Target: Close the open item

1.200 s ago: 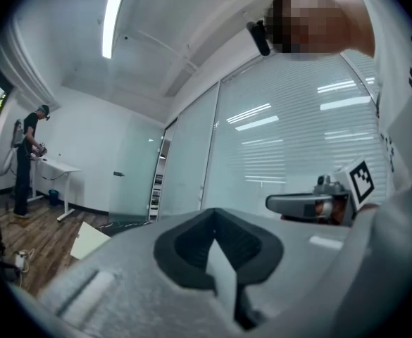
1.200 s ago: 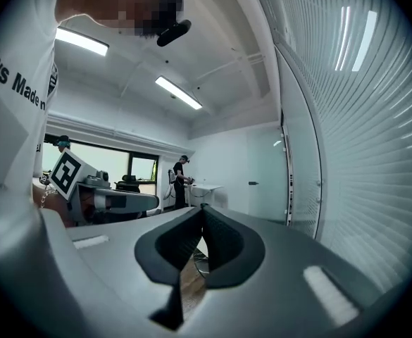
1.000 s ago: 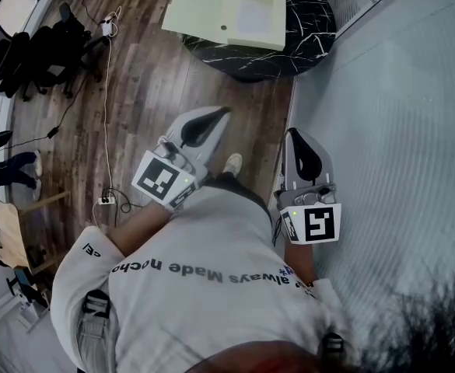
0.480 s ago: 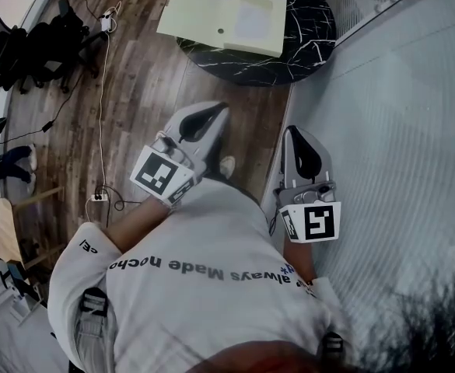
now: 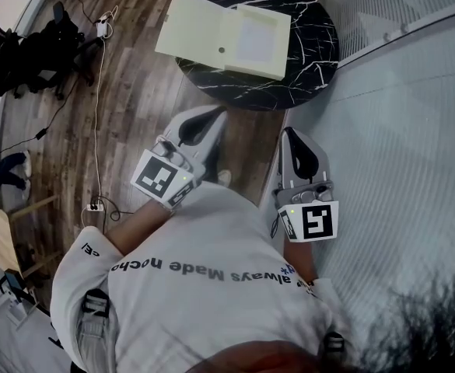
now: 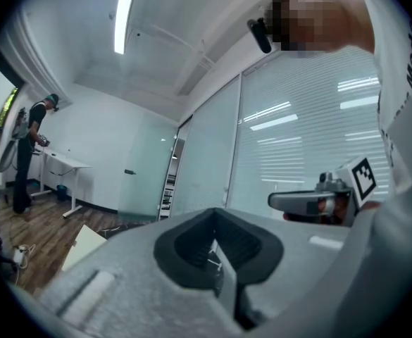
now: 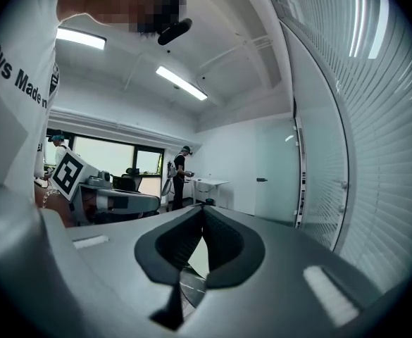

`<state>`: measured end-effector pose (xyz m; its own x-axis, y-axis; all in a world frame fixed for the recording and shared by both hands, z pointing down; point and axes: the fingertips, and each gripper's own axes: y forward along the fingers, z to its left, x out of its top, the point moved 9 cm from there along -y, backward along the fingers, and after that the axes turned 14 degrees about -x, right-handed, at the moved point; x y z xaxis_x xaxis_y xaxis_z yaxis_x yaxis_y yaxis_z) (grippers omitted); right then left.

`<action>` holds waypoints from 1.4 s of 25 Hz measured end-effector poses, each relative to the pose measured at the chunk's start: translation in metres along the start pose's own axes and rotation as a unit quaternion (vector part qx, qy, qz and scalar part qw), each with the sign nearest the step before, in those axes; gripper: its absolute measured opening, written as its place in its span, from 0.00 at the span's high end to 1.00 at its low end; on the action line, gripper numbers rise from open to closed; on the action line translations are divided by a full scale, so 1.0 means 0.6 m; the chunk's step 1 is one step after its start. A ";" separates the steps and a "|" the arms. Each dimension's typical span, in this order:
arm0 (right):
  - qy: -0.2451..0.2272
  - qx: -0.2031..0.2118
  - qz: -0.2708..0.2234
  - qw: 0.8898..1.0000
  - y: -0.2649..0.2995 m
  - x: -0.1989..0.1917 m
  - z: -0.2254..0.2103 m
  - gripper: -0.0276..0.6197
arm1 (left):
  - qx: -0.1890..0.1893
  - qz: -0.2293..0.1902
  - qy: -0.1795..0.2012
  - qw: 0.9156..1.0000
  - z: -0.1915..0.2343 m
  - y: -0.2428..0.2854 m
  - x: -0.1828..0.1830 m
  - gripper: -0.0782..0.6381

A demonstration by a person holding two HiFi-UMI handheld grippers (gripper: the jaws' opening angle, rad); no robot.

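Note:
An open cream box lies on a round black marble table at the top of the head view, its lid spread flat to the left. Both grippers are held level in front of the person's body, short of the table and pointing toward it. My left gripper is shut with nothing in it, and my right gripper also looks shut and empty. In the left gripper view the closed jaws fill the bottom, with a corner of the box at lower left. The right gripper's tips meet.
A glass wall with blinds runs along the right. Black office chairs stand at upper left, and cables with a power strip lie on the wood floor. Other people stand by desks at the far end.
The table and box have slid lower in the head view, nearer to both grippers, as the person moves toward them. Both grippers stay closed and side by side.

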<state>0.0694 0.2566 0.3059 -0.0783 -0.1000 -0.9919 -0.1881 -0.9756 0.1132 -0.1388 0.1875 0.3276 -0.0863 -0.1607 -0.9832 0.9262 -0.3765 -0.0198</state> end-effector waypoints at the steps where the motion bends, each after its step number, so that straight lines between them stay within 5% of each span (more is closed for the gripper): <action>1: -0.001 0.002 0.002 1.000 0.026 0.001 -0.001 0.96 | 0.002 0.000 -0.002 1.000 0.024 0.006 0.001 0.89; 10: -0.014 0.018 0.014 1.000 0.263 0.029 -0.015 0.96 | 0.007 -0.007 -0.007 1.000 0.243 0.062 0.035 0.89; 17: -0.013 0.017 0.006 1.000 0.373 0.046 -0.029 0.96 | 0.007 -0.008 -0.004 1.000 0.344 0.094 0.057 0.89; 35: 0.000 0.010 -0.001 1.000 0.402 0.045 -0.150 0.95 | 0.000 -0.003 0.000 1.000 0.350 0.226 0.076 0.89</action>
<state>0.1097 0.0008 0.3011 -0.0779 -0.0977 -0.9922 -0.2086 -0.9716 0.1120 -0.0942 -0.0627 0.3181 -0.0913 -0.1590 -0.9831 0.9261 -0.3765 -0.0251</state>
